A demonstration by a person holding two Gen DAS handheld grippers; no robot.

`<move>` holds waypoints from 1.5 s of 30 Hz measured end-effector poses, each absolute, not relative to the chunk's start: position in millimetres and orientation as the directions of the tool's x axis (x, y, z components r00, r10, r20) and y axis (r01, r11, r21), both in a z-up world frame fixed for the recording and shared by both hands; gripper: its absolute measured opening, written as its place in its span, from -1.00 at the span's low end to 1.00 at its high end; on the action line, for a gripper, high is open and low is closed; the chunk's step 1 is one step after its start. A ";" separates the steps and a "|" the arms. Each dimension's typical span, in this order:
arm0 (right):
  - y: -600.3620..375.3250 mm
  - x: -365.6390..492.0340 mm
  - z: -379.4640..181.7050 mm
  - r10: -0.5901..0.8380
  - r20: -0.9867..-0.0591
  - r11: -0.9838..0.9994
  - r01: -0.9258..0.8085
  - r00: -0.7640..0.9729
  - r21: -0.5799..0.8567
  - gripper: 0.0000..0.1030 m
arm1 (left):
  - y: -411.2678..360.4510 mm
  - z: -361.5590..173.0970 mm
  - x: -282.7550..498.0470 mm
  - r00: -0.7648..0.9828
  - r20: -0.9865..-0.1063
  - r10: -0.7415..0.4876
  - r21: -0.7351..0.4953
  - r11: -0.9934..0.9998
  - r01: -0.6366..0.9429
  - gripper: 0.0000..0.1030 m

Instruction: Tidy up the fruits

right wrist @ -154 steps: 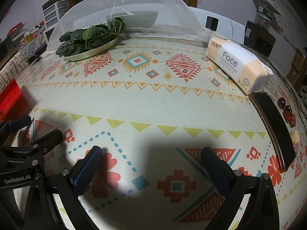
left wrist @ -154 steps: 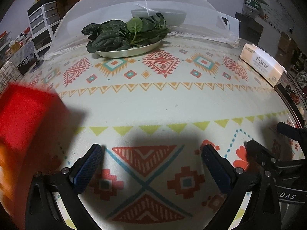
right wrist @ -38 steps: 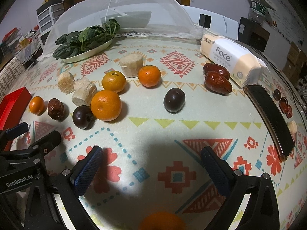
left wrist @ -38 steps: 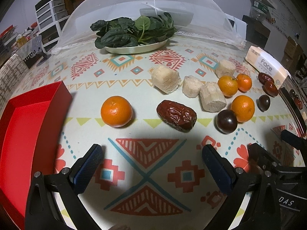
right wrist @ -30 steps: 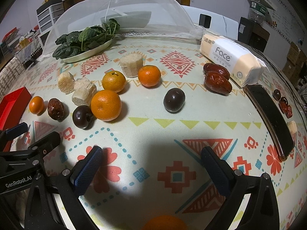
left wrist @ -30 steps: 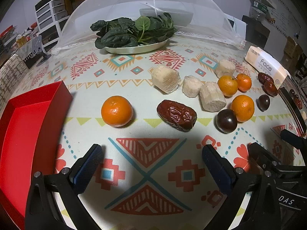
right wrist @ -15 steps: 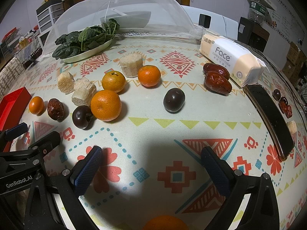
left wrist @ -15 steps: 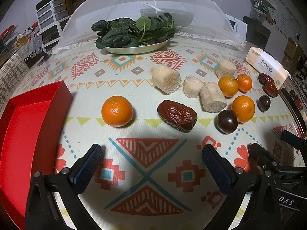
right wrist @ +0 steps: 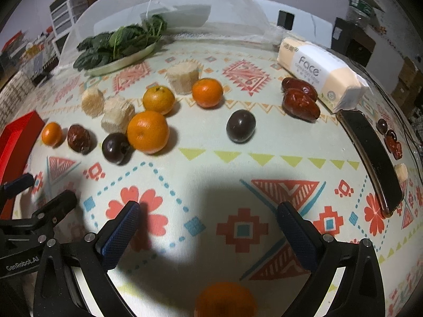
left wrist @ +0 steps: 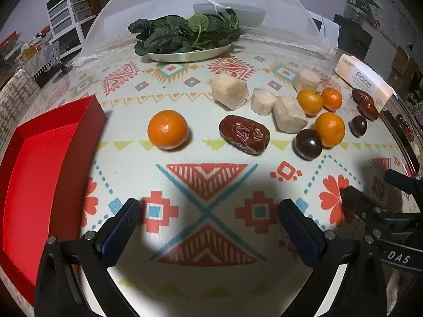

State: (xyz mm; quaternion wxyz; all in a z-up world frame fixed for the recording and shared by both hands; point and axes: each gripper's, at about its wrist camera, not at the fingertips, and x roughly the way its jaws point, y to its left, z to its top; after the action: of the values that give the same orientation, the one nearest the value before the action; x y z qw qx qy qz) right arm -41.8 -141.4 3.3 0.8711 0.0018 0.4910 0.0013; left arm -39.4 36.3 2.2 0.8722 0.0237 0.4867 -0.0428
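Fruit lies scattered on a patterned tablecloth. In the left wrist view an orange (left wrist: 168, 129) and a red date (left wrist: 244, 134) lie ahead of my open, empty left gripper (left wrist: 208, 224). Pale cane chunks (left wrist: 289, 118), more oranges (left wrist: 329, 129) and a dark plum (left wrist: 308, 144) lie to the right. A red tray (left wrist: 39, 158) stands at the left. In the right wrist view my right gripper (right wrist: 208, 224) is open and empty, with an orange (right wrist: 148, 131), plums (right wrist: 240, 126), two dates (right wrist: 300, 100) ahead and one orange (right wrist: 224, 301) at the bottom edge.
A plate of spinach (left wrist: 185, 37) sits at the back before a mesh food cover (left wrist: 206, 5). A tissue pack (right wrist: 317, 74) and a dark phone (right wrist: 370, 153) lie at the right edge with small fruit pieces (right wrist: 391, 140) beyond the phone.
Five seconds ago the cloth was bare; now fruit lies on it and the red tray stands at the left. Over the last second nothing moves but a slight camera shift.
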 end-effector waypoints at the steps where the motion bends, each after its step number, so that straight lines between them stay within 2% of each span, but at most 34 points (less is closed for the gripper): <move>1: -141.0 -42.0 3.6 0.009 -0.861 1.000 -0.010 0.508 0.004 1.00 | 37.1 2.4 -40.3 0.519 -0.853 -0.048 -0.002 0.996 0.089 1.00; 3: -139.4 -44.5 3.3 0.011 -0.863 1.000 -0.016 0.506 0.003 1.00 | 41.4 4.6 -45.8 0.518 -0.853 -0.065 -0.030 0.997 0.076 0.99; 5: -137.3 -46.9 3.2 0.017 -0.861 1.000 -0.030 0.508 0.003 1.00 | 48.2 13.6 -55.1 0.533 -0.838 -0.116 -0.089 0.993 0.076 0.79; 7: -134.9 -49.8 4.1 0.023 -0.866 0.999 -0.050 0.500 -0.003 0.97 | 56.6 33.9 -68.7 0.585 -0.797 -0.152 -0.123 0.988 0.089 0.74; 9: -134.1 -58.9 13.8 0.030 -0.853 0.998 -0.061 0.521 -0.003 0.78 | 64.3 57.8 -83.4 0.662 -0.736 -0.137 -0.106 0.990 0.088 0.74; 12: -145.5 -81.8 50.4 0.087 -0.776 0.996 -0.077 0.624 0.050 0.77 | 80.2 99.2 -114.1 0.797 -0.596 -0.101 -0.079 0.995 0.067 0.74; 14: -161.9 -103.0 80.2 0.105 -0.685 0.994 -0.077 0.721 0.071 0.79 | 87.5 109.2 -127.6 0.835 -0.533 -0.139 -0.116 0.989 0.090 0.80; 16: -180.4 -117.9 94.6 0.113 -0.635 0.993 -0.073 0.764 0.089 0.79 | 84.2 108.4 -133.7 0.831 -0.534 -0.154 -0.100 0.988 0.119 0.81; 18: -193.7 -124.0 93.8 0.101 -0.645 0.994 -0.054 0.757 0.093 0.79 | 73.6 103.8 -134.6 0.832 -0.541 -0.122 -0.040 0.992 0.120 0.81; 20: -203.9 -130.7 81.9 0.096 -0.669 0.994 -0.043 0.737 0.096 0.77 | 66.3 100.1 -135.5 0.830 -0.540 -0.138 -0.038 0.989 0.140 0.81; 22: -206.4 -134.3 63.7 0.119 -0.713 0.992 -0.054 0.691 0.113 0.48 | 59.8 96.5 -134.1 0.806 -0.561 -0.188 -0.083 0.982 0.171 0.81; 24: -203.5 -138.4 46.4 0.166 -0.759 0.985 -0.080 0.630 0.150 0.36 | 53.4 91.2 -132.2 0.785 -0.576 -0.229 -0.120 0.973 0.195 0.81; 27: -191.8 -141.9 29.4 0.176 -0.778 0.984 -0.100 0.603 0.145 0.29 | 45.1 79.9 -133.9 0.755 -0.602 -0.259 -0.137 0.965 0.222 0.78; 29: -184.9 -139.1 20.9 0.190 -0.783 0.982 -0.107 0.592 0.157 0.16 | 39.6 72.1 -137.6 0.729 -0.622 -0.287 -0.159 0.957 0.241 0.58; 30: -183.4 -137.8 17.9 0.194 -0.786 0.981 -0.106 0.588 0.162 0.02 | 39.1 69.6 -139.5 0.718 -0.627 -0.302 -0.173 0.953 0.250 0.45; 31: -181.4 -137.3 15.4 0.198 -0.786 0.980 -0.106 0.585 0.168 -0.13 | 40.2 67.2 -141.9 0.709 -0.630 -0.319 -0.194 0.948 0.254 0.39; 33: -180.5 -133.6 11.4 0.219 -0.783 0.975 -0.107 0.582 0.193 -0.23 | 44.8 65.7 -146.4 0.707 -0.624 -0.333 -0.223 0.943 0.247 0.38; 37: -178.8 -140.2 14.4 0.199 -0.769 0.979 -0.085 0.608 0.186 -0.25 | 57.5 73.6 -159.2 0.728 -0.574 -0.376 -0.299 0.923 0.241 0.35; 39: -182.0 -148.7 24.4 0.192 -0.746 0.979 -0.075 0.637 0.188 -0.25 | 60.6 83.9 -166.2 0.744 -0.534 -0.402 -0.330 0.909 0.255 0.25; 45: -222.1 -197.3 97.9 0.150 -0.566 0.965 0.005 0.811 0.263 -0.25 | 49.4 132.0 -180.9 0.772 -0.416 -0.481 -0.362 0.866 0.345 0.20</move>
State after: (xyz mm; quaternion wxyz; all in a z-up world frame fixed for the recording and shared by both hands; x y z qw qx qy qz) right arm -197.3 -222.1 97.9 0.9431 0.1271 0.3050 0.0382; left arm -180.9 49.4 132.0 0.9316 -0.1338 0.2551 -0.2218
